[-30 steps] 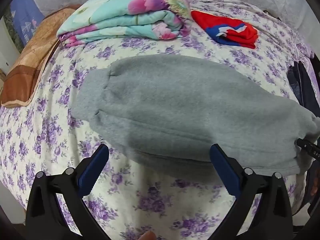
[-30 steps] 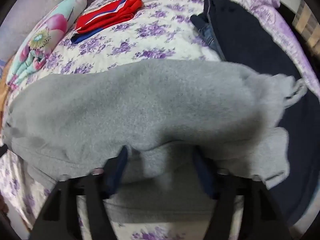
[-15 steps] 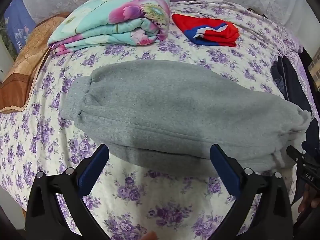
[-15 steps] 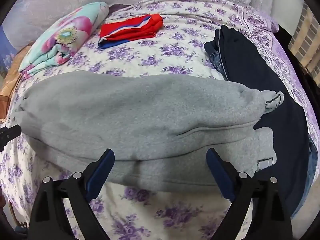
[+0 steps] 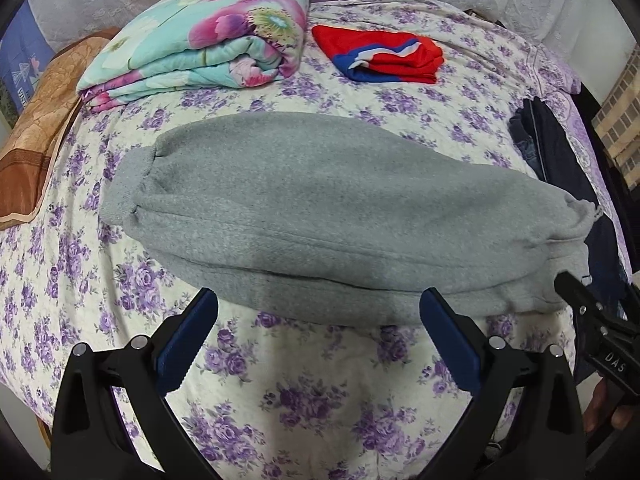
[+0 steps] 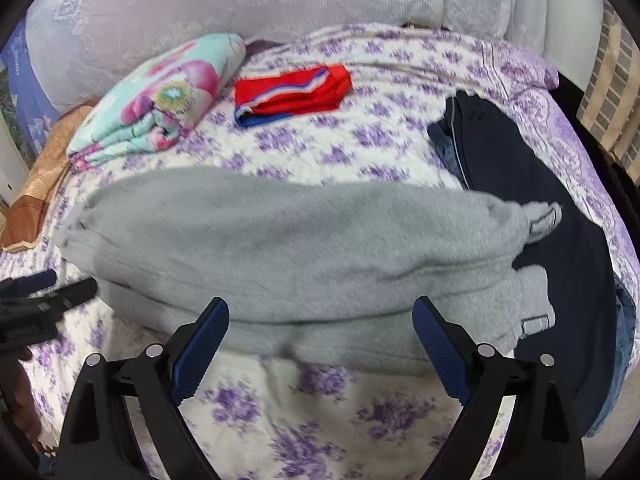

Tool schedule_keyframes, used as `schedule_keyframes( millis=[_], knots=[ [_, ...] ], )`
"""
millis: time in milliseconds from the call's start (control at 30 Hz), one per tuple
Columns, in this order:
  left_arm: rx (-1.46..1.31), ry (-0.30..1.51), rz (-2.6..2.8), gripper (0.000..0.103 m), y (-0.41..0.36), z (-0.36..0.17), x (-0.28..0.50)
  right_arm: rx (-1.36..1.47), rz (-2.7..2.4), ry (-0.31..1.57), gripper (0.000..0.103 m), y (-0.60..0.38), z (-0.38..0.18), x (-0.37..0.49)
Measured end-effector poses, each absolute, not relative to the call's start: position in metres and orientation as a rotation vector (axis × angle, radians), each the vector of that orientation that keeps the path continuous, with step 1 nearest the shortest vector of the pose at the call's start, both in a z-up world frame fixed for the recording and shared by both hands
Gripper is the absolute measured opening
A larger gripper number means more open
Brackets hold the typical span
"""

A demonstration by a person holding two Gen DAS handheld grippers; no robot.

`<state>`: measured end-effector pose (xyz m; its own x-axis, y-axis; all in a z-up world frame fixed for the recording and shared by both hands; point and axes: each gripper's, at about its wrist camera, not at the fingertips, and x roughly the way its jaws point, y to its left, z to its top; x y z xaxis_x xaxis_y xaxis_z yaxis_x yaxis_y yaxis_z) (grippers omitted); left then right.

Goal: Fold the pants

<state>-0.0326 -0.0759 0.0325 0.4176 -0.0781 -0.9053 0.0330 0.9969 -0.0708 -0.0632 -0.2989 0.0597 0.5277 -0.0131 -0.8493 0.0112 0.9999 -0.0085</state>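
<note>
Grey sweatpants (image 5: 332, 216) lie folded lengthwise across the floral bed, cuffs at the left, waistband with drawstring at the right; they also show in the right wrist view (image 6: 296, 252). My left gripper (image 5: 318, 312) is open and empty, just in front of the pants' near edge. My right gripper (image 6: 320, 322) is open and empty, at the near edge toward the waist end. The right gripper shows at the far right of the left wrist view (image 5: 596, 320); the left gripper shows at the left edge of the right wrist view (image 6: 44, 292).
A folded floral quilt (image 5: 200, 36) and a folded red-and-blue garment (image 5: 380, 54) lie at the back of the bed (image 5: 280, 400). Dark navy pants and jeans (image 6: 552, 216) lie at the right. A brown blanket (image 5: 36, 128) lies at the left edge.
My right gripper let go of the grey pants and opened; both grippers have backed away toward the near edge of the bed. The pants now lie flat.
</note>
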Motion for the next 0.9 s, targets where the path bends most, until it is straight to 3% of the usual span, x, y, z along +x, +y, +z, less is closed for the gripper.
schedule_keyframes(
  millis=[900],
  knots=[
    [-0.112,1.145,-0.058,0.098,-0.064,0.036,-0.038,-0.076,0.068,1.053,0.095,-0.266,0.058,-0.066]
  ],
)
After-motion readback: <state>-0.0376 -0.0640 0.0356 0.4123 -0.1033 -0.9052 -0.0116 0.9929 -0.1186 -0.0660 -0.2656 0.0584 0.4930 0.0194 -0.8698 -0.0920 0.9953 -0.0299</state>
